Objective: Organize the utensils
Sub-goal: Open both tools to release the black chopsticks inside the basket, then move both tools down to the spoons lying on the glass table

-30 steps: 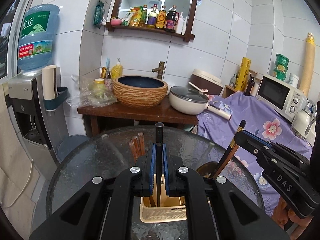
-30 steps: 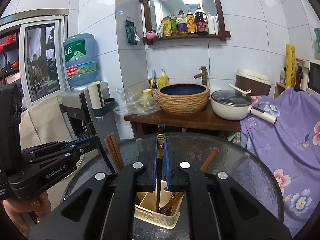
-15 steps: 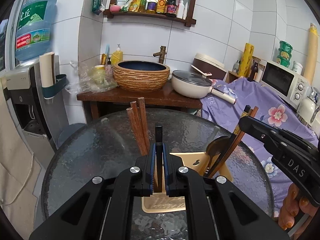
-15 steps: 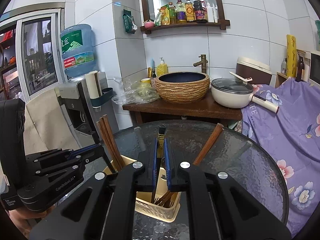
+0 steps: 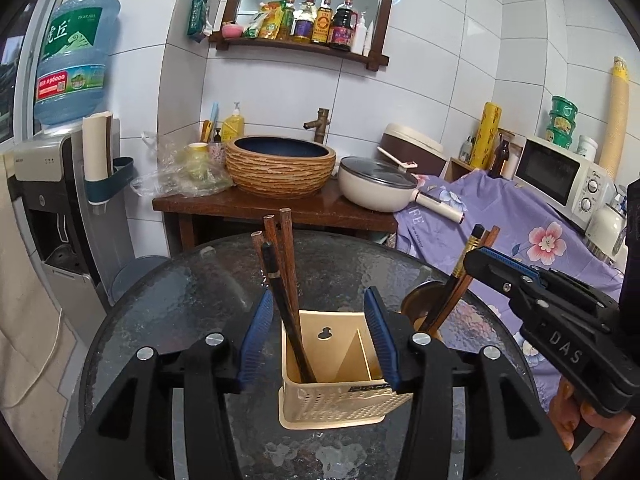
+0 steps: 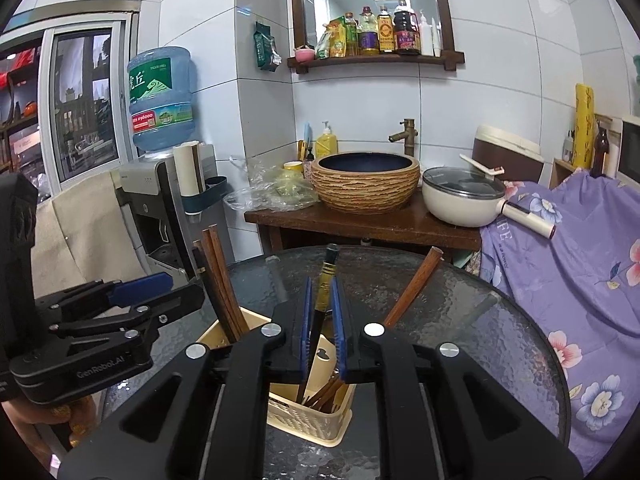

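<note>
A cream plastic utensil holder (image 5: pixel 340 396) stands upright on the dark glass tabletop (image 5: pixel 168 304). It has little holes in its walls and a thin wall inside that splits it into two parts. In the left part stand several long chopsticks (image 5: pixel 286 264) — brown wooden ones and one darker one — all leaning back to the left. In the right part (seen best from the right wrist view) a black chopstick with gold bands (image 6: pixel 326 280) stands almost straight up, and one brown chopstick (image 6: pixel 414 284) leans out to the right — more brown wooden pieces sit low beside them.
</note>
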A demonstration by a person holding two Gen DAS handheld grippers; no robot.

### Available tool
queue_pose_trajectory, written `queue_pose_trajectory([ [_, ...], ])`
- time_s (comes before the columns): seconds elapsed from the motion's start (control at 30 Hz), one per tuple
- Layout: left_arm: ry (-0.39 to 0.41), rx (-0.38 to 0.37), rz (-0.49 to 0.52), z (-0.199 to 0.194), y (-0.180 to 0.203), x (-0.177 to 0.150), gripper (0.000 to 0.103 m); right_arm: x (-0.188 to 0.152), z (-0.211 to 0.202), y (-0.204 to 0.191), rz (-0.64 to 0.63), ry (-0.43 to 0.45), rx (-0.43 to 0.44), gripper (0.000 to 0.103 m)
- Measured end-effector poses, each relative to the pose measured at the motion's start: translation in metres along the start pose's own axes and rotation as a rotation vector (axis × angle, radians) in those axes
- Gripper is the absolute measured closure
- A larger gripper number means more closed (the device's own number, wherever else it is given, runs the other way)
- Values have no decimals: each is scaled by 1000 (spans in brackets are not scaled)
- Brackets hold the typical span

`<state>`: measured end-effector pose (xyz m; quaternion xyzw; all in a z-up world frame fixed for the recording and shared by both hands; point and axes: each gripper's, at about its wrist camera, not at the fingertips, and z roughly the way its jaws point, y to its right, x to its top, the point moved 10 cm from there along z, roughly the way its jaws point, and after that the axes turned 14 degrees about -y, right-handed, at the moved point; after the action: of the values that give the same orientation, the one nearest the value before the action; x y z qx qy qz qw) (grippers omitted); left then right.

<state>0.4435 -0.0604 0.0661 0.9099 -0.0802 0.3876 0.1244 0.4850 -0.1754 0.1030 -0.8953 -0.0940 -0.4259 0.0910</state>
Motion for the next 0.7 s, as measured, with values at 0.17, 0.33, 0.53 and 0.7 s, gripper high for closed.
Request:
queue_pose_trajectory([
  [0.17, 50, 16, 2, -16, 0, -7, 42, -7, -10, -2, -20, 39, -18, 57],
  [0.33, 85, 48, 0, -30, -8, -23, 29, -27, -21, -12, -27, 29, 34, 57],
  [0.53, 5, 98, 25, -16, -23, -68, 22, -75, -24, -34, -90, -38, 69, 57],
  [0.7, -98, 157, 61, 5, -34, -111, 21, -128, 0, -48, -121, -174, 91, 57],
])
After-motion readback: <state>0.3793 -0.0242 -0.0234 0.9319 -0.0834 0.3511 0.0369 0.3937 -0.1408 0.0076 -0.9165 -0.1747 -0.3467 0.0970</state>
